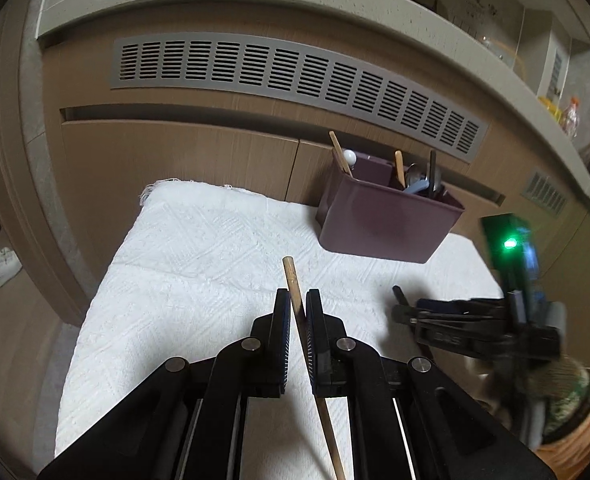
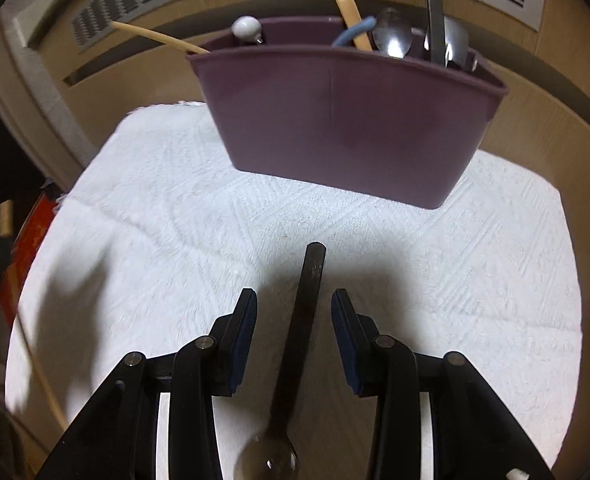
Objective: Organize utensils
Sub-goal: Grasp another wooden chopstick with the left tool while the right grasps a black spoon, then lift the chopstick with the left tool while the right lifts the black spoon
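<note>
Here, low centre of the left wrist view, the left gripper (image 1: 298, 304) has its jaws drawn narrow on a thin wooden stick (image 1: 297, 300), likely a chopstick; the stick runs from just above the fingertips down past the bottom edge, tilted slightly off the jaw line. In the right wrist view the right gripper (image 2: 293, 308) stands with jaws wide, straddling the dark handle of a spoon (image 2: 301, 328) lying on the white cloth (image 2: 475, 248); neither pad touches it, and the spoon's shiny bowl shows at the bottom edge. The purple caddy (image 2: 335, 128) sits at upper centre, on the far side of the cloth, already holding spoons, a wooden handle, a white knobbed piece and another stick. Judgement: the stick is light, stiff and smooth, apt to pivot or slip in a pinch near one end, so a firmer hold nearer mid-length would steady it. The spoon looks rigid, heavier at the bowl; the flat handle lies low against soft cloth, so close on the handle's narrow edges, around the middle of its length.
</note>
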A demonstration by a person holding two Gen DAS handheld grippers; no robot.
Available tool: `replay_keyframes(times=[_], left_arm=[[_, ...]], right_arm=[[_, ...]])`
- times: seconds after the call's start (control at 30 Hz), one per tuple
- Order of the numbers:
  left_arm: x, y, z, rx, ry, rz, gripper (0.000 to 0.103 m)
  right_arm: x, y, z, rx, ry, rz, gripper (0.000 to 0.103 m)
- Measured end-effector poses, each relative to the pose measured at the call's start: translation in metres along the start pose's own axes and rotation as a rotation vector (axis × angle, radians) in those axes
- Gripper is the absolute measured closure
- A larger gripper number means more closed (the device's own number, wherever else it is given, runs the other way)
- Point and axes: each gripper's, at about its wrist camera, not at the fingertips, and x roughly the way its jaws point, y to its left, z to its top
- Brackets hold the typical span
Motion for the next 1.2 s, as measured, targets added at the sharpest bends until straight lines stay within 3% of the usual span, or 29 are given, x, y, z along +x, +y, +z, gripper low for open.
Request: replay_keyframes(times=[0.17,0.23,0.3,0.47,1.0,1.1,1.2], left_arm=[[-0.006,0.009,-0.002,-0.039,-0.006,-0.030,0.095],[-0.007,0.008,-0.001,-0.038,-0.007,-0.025,0.095],[-0.009,0.006,-0.002,-0.034,-0.010,-0.017,0.095],[-0.017,-0.008,-0.001,-0.003,-0.029,0.003,0.095],[-0.051,-0.085,0.024,0.127,-0.103,0.023,0.096],[-0.044,-0.081,0.029,0.126,-0.064,0.082,0.096],[-0.004,-0.063,0.034,0.072,0.139,0.103,0.092]], right_arm=[[0.013,0.008,0.001,-0.008,0.014,-0.049,0.067],[0.014,0.012,0.001,-0.029,0.012,-0.070,0.075],[0.015,0.016,0.002,-0.061,0.012,-0.086,0.091],[0.002,0.008,-0.001,-0.031,-0.006,-0.035,0.092],[-0.114,-0.013,-0.018,-0.039,-0.251,0.116,0.092],[-0.129,-0.016,-0.022,-0.049,-0.272,0.120,0.092],[-0.135,-0.023,-0.023,-0.046,-0.273,0.126,0.092]])
